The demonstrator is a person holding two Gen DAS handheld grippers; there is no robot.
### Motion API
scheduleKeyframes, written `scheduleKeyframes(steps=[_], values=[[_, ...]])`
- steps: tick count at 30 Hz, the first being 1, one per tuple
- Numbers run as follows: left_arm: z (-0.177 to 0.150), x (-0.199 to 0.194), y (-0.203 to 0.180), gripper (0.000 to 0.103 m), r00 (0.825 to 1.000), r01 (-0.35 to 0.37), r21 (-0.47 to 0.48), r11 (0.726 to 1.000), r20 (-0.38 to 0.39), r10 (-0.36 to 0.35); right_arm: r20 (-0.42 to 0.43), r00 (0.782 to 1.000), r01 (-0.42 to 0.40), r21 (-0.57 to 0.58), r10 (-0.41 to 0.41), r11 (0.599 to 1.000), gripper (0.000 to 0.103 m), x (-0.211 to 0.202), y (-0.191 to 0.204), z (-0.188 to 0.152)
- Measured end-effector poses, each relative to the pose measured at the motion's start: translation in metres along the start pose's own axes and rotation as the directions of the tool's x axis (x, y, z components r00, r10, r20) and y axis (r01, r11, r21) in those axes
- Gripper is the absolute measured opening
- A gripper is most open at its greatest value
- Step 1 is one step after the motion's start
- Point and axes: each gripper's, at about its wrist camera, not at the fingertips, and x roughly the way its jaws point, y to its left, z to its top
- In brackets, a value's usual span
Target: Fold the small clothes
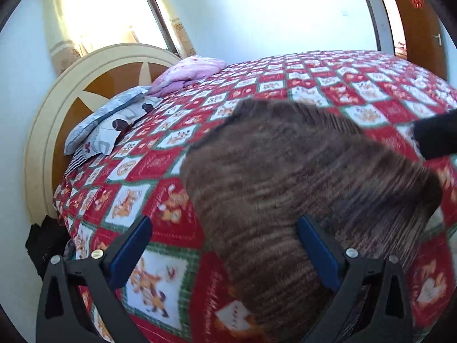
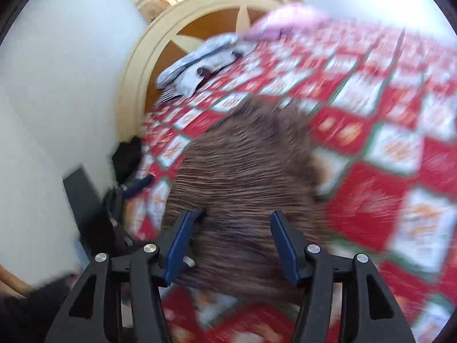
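The left gripper (image 1: 222, 245) is held wide open, its blue fingers (image 1: 131, 250) apart, one over the bedspread and the other over the garment's near part; nothing is gripped. The right gripper (image 2: 232, 241) is seen partly open in its own blurred view, both fingers (image 2: 178, 245) above the cloth with a gap around it, so no hold is judged there either.

The brown striped garment (image 1: 285, 185) is spread on the bed, just ahead of both grippers and reaching away toward the middle. For a good fold, the near edge is best pinched at two corners, one by each gripper, then lifted together and laid evenly over the far part, so that no crease is dragged in. The soft knit is likely to sag if only one side is taken.

Beneath it lies a red and white patterned bedspread (image 1: 342, 85). Farther off, grey pillows (image 1: 108, 125) and a folded pink blanket (image 1: 188, 71) are stacked against a cream and brown headboard (image 1: 94, 91). Beyond, a curtained window (image 1: 94, 14) and an open wooden door (image 1: 414, 28) are seen.
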Motion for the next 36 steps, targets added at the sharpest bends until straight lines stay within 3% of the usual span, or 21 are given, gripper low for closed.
scheduleKeyframes(steps=[1,2,3,4,5,7,8,9,11,14,18,21,36], values=[[-0.001,-0.001,0.000,0.103,1.000,-0.006,-0.019,1.000,0.006,0.006,-0.037,0.999,0.040,0.015,-0.039,0.999,0.057,0.015,-0.011,0.000],[0.000,-0.001,0.002,0.103,1.000,0.004,-0.037,0.999,-0.004,-0.004,-0.047,0.995,0.089,0.013,-0.089,0.996,0.039,0.022,-0.018,-0.001],[0.000,-0.002,0.004,0.103,1.000,0.014,-0.043,0.999,-0.013,-0.014,-0.036,0.989,0.144,0.017,-0.143,0.989,0.007,0.028,-0.030,0.000],[0.003,-0.004,0.008,0.103,0.999,0.038,-0.053,0.998,-0.027,-0.040,-0.011,0.987,0.161,0.065,-0.161,0.985,0.003,0.024,-0.044,-0.001],[0.004,-0.007,0.010,0.103,0.998,0.049,-0.058,0.997,-0.033,-0.051,0.001,0.992,0.125,0.137,-0.126,0.983,0.003,0.017,-0.055,-0.003],[0.004,-0.019,0.013,0.103,0.998,0.062,-0.061,0.996,-0.028,-0.064,0.021,0.991,0.125,0.153,-0.129,0.980,0.008,0.003,-0.051,-0.009],[0.003,-0.026,0.014,0.103,0.997,0.068,-0.063,0.996,-0.021,-0.070,0.032,0.986,0.157,0.129,-0.162,0.979,0.022,-0.005,-0.043,-0.013],[0.002,-0.032,0.016,0.103,0.996,0.083,-0.072,0.994,-0.017,-0.085,0.049,0.981,0.184,0.107,-0.189,0.977,0.045,-0.015,-0.034,-0.018],[0.000,-0.043,0.021,0.103,0.992,0.119,-0.104,0.987,-0.016,-0.121,0.113,0.971,0.199,0.093,-0.209,0.976,0.068,-0.037,-0.014,-0.027],[0.003,-0.056,0.028,0.103,0.987,0.156,-0.147,0.977,-0.008,-0.159,0.232,0.939,0.242,0.075,-0.253,0.967,0.070,-0.070,0.013,-0.039],[0.012,-0.078,0.035,0.103,0.985,0.168,-0.174,0.970,0.051,-0.162,0.337,0.866,0.391,0.003,-0.369,0.920,0.070,-0.092,0.054,-0.046],[0.017,-0.092,0.038,0.103,0.982,0.179,-0.175,0.968,0.092,-0.164,0.387,0.836,0.434,-0.034,-0.389,0.900,0.071,-0.111,0.067,-0.048],[0.022,-0.110,0.036,0.103,0.977,0.193,-0.172,0.966,0.129,-0.172,0.437,0.809,0.462,-0.059,-0.393,0.885,0.071,-0.123,0.088,-0.059]])
